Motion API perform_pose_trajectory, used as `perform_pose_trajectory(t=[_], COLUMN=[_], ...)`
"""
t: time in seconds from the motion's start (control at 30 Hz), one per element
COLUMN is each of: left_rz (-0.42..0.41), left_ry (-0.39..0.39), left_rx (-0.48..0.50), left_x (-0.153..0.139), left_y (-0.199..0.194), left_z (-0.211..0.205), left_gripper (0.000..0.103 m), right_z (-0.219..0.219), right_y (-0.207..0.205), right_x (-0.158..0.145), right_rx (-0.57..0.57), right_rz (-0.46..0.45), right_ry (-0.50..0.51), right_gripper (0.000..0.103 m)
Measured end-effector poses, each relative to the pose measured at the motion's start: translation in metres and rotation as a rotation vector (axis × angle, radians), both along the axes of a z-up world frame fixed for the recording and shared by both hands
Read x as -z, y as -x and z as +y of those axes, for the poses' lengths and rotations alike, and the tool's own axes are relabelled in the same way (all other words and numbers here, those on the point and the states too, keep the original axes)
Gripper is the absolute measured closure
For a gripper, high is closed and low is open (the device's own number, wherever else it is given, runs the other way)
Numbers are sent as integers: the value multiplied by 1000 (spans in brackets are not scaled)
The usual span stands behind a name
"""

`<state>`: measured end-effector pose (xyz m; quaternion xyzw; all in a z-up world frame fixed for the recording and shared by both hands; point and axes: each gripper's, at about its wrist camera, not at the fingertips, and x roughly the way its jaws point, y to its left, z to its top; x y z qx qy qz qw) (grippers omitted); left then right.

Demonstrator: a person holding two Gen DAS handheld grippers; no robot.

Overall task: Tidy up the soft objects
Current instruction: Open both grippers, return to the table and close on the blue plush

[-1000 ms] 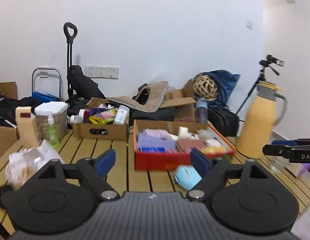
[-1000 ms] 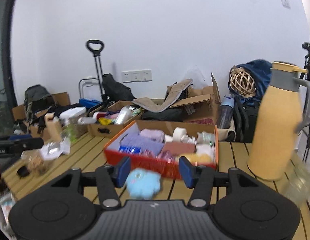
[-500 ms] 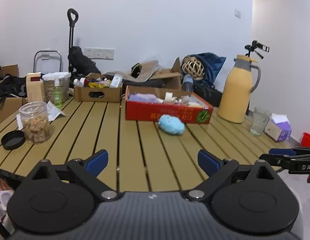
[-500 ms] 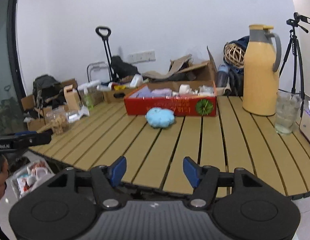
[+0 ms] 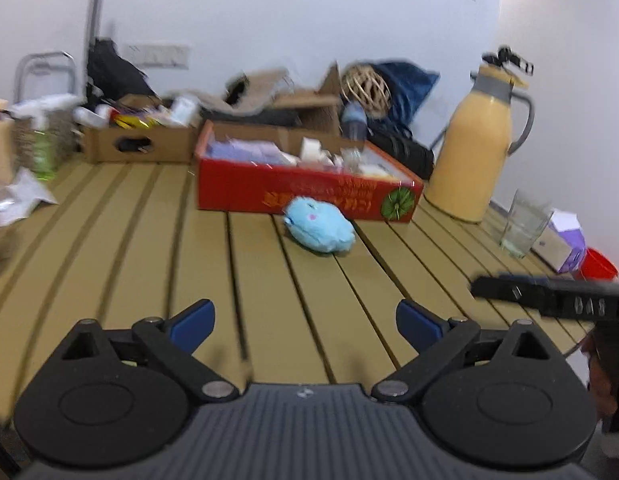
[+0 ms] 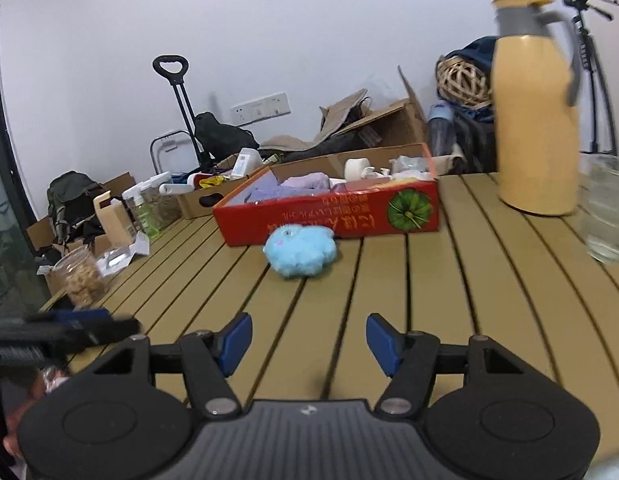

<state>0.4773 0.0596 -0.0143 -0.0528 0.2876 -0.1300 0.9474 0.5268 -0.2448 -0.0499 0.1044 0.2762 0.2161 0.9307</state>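
A: Left wrist view: we hold the left gripper [image 5: 305, 322] spread wide, jaws closing slightly, nothing between them. The blue plush toy [image 5: 319, 227] lies just before the red box [image 5: 245, 190]; bare slats run from it to us.

B: Right wrist view: our right gripper [image 6: 308, 338] stands parted and empty. The plush touches the box front; the glass [image 6: 605, 216] stands well right of the box.

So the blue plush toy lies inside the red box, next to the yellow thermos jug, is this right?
Not quite. The blue plush toy lies on the table slats in front of the red box, not inside it; the right wrist view shows this. The yellow thermos jug does stand beside the box.
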Motion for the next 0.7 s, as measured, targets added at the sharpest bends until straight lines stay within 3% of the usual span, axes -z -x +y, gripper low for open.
perform_pose_trajectory(t=[0.13,0.3,0.37,0.43,0.5,0.63,0.7], left_rz=[43,111,150,163,177,162,154], left_ry=[16,143,191,228,258,283,275], left_rx=[53,98,109,122,115,105,104], left_x=[8,20,28,36,45,49,49], left_y=[-62,-140,-165,-177,-183,-181,-179], left_z=[-6,-3,-3,-1,2,6,5], left_gripper=[22,29,41,60,67,71,71], right_z=[12,26,33,37,40,40,40], right_y=[-75,-156,-183,-206,-220,-228,-228], right_x=[10,28,38,47,57,66,67], right_rx=[-24,-61,-91,-112,-127,-159,-161], right_rz=[49,120,141,171,209,227,235], right_ry=[-20,-84,-106,-146,-187,-263,-269], right_gripper=[42,43,46,52,57,70,70])
